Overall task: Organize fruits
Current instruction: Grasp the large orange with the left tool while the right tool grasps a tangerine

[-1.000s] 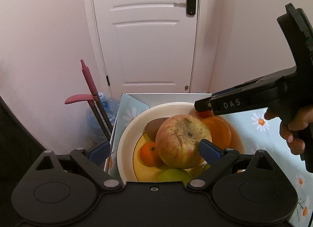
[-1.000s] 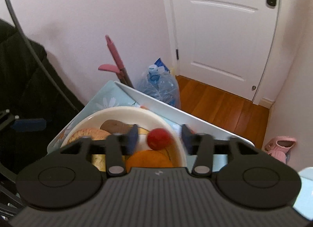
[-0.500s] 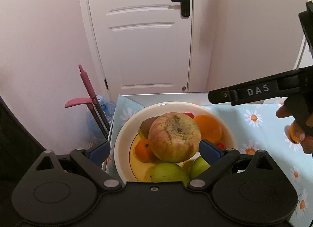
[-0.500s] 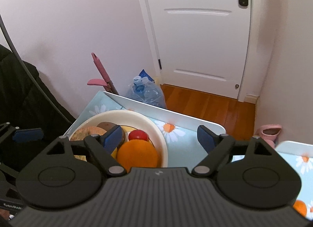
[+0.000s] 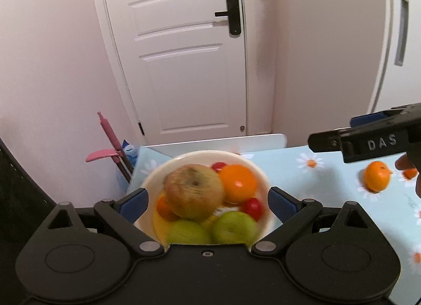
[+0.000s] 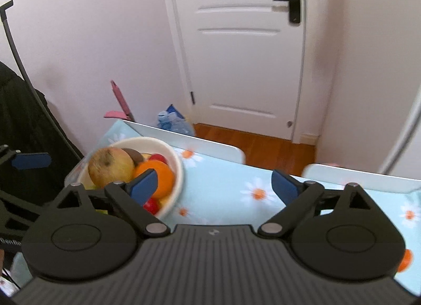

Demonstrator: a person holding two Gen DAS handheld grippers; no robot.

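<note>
Our left gripper (image 5: 208,201) has fingers spread, empty, over the fruit bowl (image 5: 252,163); "DAS" marks the other tool, an orange (image 5: 376,176) lying beside. Our right gripper (image 6: 214,186), just opened wide, holds nothing above the cloth (image 6: 223,199).

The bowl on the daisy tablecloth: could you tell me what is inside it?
The bowl holds a large apple, an orange, two green apples, small red fruits; whatever lies underneath is hidden.

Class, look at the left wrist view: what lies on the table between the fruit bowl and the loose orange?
Only bare daisy-print cloth lies between the bowl and the orange; no other fruit sits there. The left wrist view shows it.
</note>
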